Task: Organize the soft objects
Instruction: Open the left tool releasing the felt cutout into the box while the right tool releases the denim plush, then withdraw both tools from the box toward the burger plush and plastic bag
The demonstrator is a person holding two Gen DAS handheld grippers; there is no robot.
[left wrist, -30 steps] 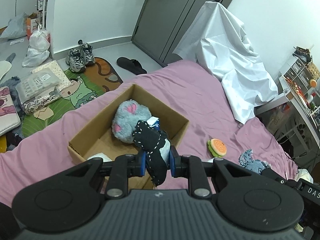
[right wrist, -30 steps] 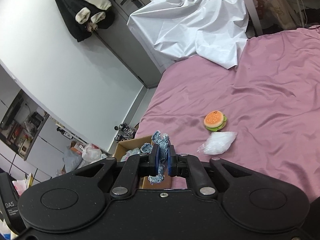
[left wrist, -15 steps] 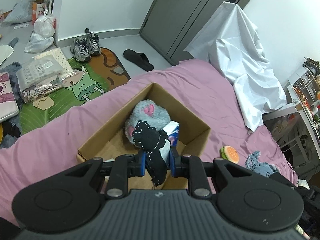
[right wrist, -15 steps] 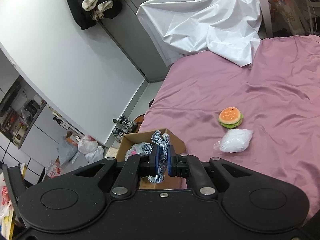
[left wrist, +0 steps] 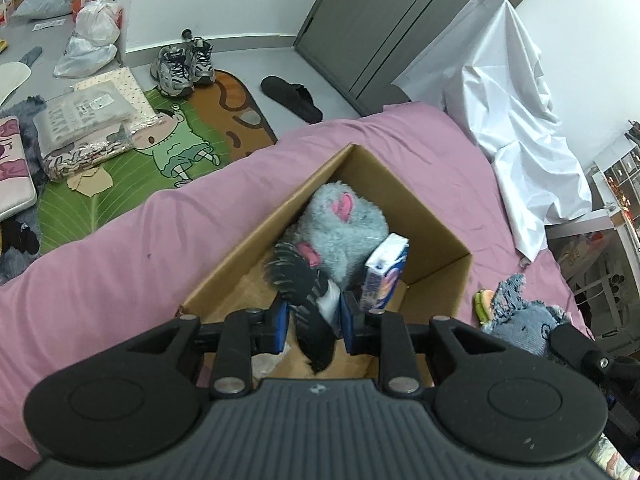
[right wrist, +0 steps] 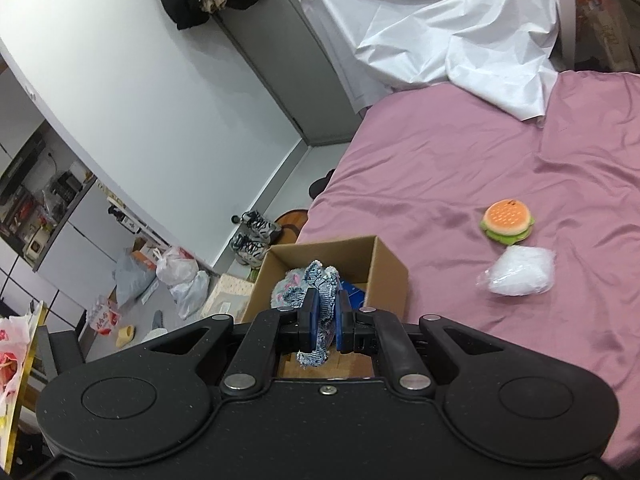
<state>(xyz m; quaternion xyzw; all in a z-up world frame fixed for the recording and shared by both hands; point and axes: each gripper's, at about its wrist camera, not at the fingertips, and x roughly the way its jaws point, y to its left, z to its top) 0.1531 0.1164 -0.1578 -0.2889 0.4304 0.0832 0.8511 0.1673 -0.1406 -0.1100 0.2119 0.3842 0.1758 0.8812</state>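
A cardboard box (left wrist: 436, 216) sits on the pink bed and holds a grey plush with pink ears (left wrist: 340, 228) and a blue-and-white packet (left wrist: 384, 272). My left gripper (left wrist: 313, 316) hangs over the box. Its jaws stand wider than before around a black soft toy with white stitching (left wrist: 304, 280), which looks blurred and loose between them. My right gripper (right wrist: 324, 316) is shut on a blue denim soft toy (right wrist: 322, 280), seen also in the left wrist view (left wrist: 520, 312), beside the box (right wrist: 388, 272).
A burger plush (right wrist: 507, 220) and a clear plastic bag (right wrist: 518, 272) lie on the pink sheet (right wrist: 480, 152) right of the box. A white sheet (left wrist: 516, 112) drapes the far end. Shoes (left wrist: 184, 60), a slipper and bags lie on the floor left of the bed.
My left gripper moved forward over the box and its jaws widened; the black toy now looks blurred and slack between them. My right gripper carried the denim toy closer to the box.
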